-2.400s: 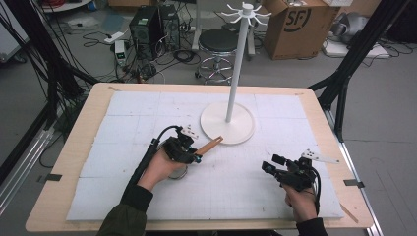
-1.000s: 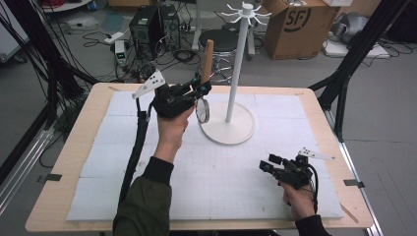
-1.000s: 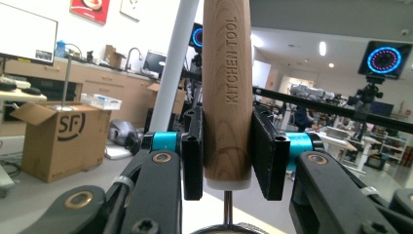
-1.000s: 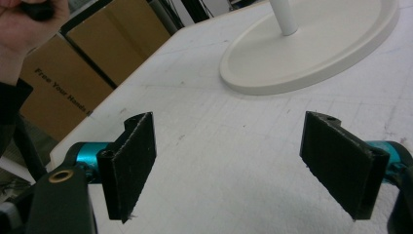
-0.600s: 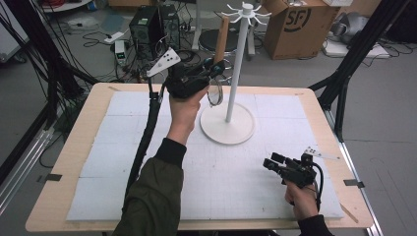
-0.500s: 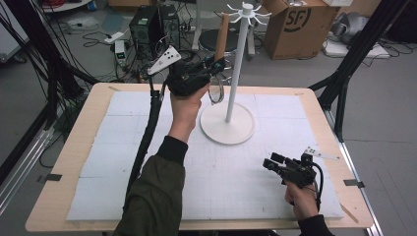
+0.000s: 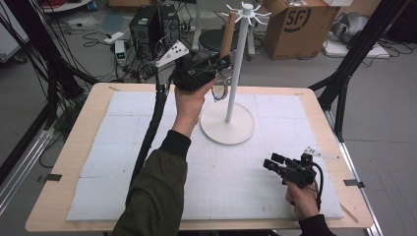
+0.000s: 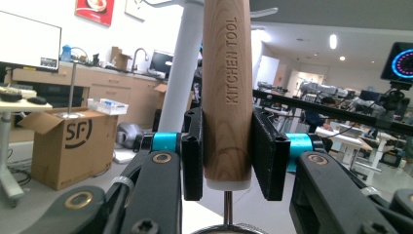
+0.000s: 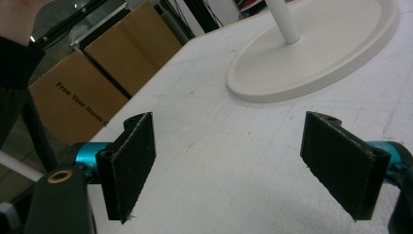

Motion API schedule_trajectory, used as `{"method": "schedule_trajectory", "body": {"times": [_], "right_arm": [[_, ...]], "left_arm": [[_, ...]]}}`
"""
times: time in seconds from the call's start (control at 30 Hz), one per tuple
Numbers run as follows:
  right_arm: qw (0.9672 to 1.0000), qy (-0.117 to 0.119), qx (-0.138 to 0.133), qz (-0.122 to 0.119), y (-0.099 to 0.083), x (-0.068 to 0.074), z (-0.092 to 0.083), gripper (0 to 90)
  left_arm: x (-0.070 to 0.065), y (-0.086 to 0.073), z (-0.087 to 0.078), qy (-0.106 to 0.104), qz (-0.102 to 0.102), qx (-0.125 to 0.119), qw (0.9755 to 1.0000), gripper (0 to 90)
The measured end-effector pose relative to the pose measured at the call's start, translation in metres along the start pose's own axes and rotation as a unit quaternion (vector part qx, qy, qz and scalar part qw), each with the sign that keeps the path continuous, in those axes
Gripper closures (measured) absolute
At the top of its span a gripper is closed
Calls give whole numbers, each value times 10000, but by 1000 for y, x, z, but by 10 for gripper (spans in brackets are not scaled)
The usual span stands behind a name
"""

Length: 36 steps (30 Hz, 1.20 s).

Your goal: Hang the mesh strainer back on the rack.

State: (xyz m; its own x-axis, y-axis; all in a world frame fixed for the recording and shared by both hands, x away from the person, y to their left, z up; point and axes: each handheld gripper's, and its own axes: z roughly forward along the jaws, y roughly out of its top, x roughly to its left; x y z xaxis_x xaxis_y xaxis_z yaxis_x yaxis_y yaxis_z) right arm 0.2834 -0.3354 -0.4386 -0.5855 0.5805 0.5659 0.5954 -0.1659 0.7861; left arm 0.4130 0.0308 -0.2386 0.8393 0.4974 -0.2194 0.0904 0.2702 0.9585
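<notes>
The wooden-handled kitchen tool (image 8: 227,87), a pale timber grip stamped "KITCHEN TOOL" with a thin metal stem and a round wire ring below it, stands upright between the jaws of my left gripper (image 8: 227,155), which are clamped on the lower end of the handle. In the high view I hold that gripper (image 7: 196,73) raised over the far edge of the table, with the handle (image 7: 227,35) rising above it and the wire ring (image 7: 220,90) hanging just under it. Just to the right of the tool is the white pole of the tall white hook stand (image 7: 235,64); whether handle and pole touch I cannot tell. The stand's round white base (image 7: 227,129) sits on the white gridded mat (image 7: 123,147) below and beyond my left hand.

My right gripper (image 9: 243,165) has its jaws wide apart, holding nothing, low over the mat, with the stand's base (image 9: 316,63) ahead of it. In the high view it (image 7: 290,169) sits near the table's near right corner, well apart from the left one.
</notes>
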Motion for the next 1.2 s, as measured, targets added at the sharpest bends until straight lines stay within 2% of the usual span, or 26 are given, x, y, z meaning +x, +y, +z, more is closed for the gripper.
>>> {"method": "schedule_trajectory", "body": {"times": [0.4, 0.57, 0.67, 0.7, 0.77, 0.83, 0.9, 1.0, 1.1, 1.2], "right_arm": [[10000, 19, -39, 32, 0, -1, -1, 199], [10000, 15, -13, 60, 0, -2, -1, 199], [10000, -1, -37, 23, 0, -3, -1, 199], [10000, 2, -32, 30, 0, -3, -1, 199], [10000, 4, -14, 61, 0, -2, -1, 199], [10000, -3, -6, 49, -1, -3, -1, 199], [10000, -12, -10, 15, -1, -3, 0, 199], [10000, -16, 9, 0, -2, -4, 1, 199], [10000, -32, 41, 13, -2, -3, 1, 199], [10000, -42, 36, 11, -2, -3, 1, 199]], "left_arm": [[5, -7, 8, 46, -23, 73, 10000, 688], [6, -10, 12, 108, 111, 104, 9998, 686], [9, -12, 12, 75, 29, 112, 9999, 685], [9, -12, 13, 137, 82, 154, 9998, 684], [11, -13, 13, 100, 55, 206, 9997, 683], [9, -13, 14, 150, 193, 228, 9994, 681], [9, -13, 14, 118, 150, 211, 9996, 676], [11, -12, 13, 146, -18, 205, 9997, 557], [10, -11, 11, 254, 15, 315, 9992, 431], [10, -11, 7, 171, -6, 305, 9994, 394]]}}
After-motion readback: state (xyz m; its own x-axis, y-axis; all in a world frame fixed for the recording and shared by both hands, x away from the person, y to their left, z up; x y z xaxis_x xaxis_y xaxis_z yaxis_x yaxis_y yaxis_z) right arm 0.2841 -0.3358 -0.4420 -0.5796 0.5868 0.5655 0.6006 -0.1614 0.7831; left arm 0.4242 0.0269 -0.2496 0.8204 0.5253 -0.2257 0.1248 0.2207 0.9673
